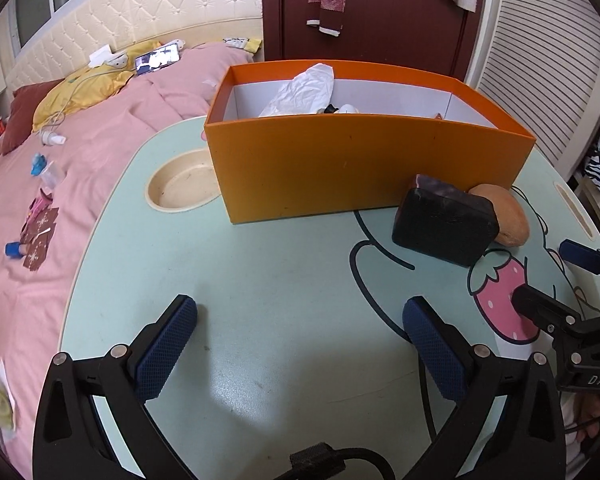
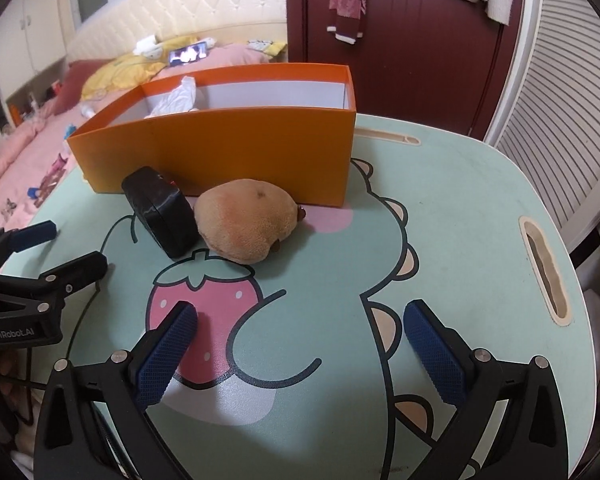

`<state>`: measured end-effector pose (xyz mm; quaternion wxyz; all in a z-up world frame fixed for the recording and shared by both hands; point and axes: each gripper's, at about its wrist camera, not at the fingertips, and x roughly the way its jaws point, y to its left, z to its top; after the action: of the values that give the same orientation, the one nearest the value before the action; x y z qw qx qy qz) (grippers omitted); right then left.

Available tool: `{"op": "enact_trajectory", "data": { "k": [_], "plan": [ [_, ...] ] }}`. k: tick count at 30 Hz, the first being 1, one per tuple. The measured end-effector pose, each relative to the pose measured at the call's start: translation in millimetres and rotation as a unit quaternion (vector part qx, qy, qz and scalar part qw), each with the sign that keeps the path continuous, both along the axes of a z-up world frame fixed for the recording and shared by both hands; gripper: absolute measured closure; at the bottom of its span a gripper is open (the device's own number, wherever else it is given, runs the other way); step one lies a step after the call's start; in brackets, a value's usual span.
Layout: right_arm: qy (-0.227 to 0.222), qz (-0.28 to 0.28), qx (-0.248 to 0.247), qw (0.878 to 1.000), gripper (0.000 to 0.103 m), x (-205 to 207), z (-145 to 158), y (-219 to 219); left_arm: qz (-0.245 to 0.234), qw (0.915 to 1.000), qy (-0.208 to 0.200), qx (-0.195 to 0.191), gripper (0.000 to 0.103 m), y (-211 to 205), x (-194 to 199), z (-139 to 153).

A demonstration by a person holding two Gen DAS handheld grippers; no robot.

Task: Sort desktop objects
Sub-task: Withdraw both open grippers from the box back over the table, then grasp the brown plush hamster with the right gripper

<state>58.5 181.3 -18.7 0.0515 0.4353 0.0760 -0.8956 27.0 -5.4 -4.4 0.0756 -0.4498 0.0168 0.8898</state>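
An orange box (image 1: 340, 168) stands on the pale green table (image 1: 280, 280); it holds crumpled white paper (image 1: 304, 90) and small items. It also shows in the right wrist view (image 2: 228, 148). A black case (image 1: 446, 226) (image 2: 162, 216) and a brown plush toy (image 1: 508, 214) (image 2: 244, 220) lie side by side against the box's front wall. My left gripper (image 1: 300, 344) is open and empty over bare table, left of the case. My right gripper (image 2: 300, 344) is open and empty, a little in front of the plush toy, and also shows in the left wrist view (image 1: 548, 276).
A round cup recess (image 1: 180, 188) sits in the table left of the box. A slot handle (image 2: 546, 272) is cut near the table's right edge. A bed with pink bedding (image 1: 80, 180) and scattered small items lies to the left. A dark red door (image 2: 412, 40) is behind.
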Motion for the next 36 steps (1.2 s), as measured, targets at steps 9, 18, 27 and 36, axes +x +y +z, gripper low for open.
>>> {"op": "enact_trajectory", "data": {
  "k": [9, 18, 27, 36],
  "plan": [
    [0.002, 0.038, -0.019, 0.999, 0.015, 3.4, 8.4, -7.8, 0.000, 1.0000, -0.001, 0.001, 0.000, -1.7, -1.3, 0.1],
    [0.037, 0.007, -0.095, 0.995, 0.015, -20.5, 39.1, -2.5, 0.000, 1.0000, -0.002, 0.003, 0.000, -2.9, -1.6, 0.8],
    [-0.020, -0.021, -0.084, 0.996, 0.033, -43.5, 14.1, -6.9, 0.000, 1.0000, -0.002, 0.003, 0.000, -2.2, -1.7, 0.3],
    [0.004, 0.017, -0.001, 1.000, 0.070, -29.5, 8.9, -28.4, 0.000, 1.0000, -0.001, 0.003, 0.000, -2.3, -1.3, 0.0]
  ]
}}
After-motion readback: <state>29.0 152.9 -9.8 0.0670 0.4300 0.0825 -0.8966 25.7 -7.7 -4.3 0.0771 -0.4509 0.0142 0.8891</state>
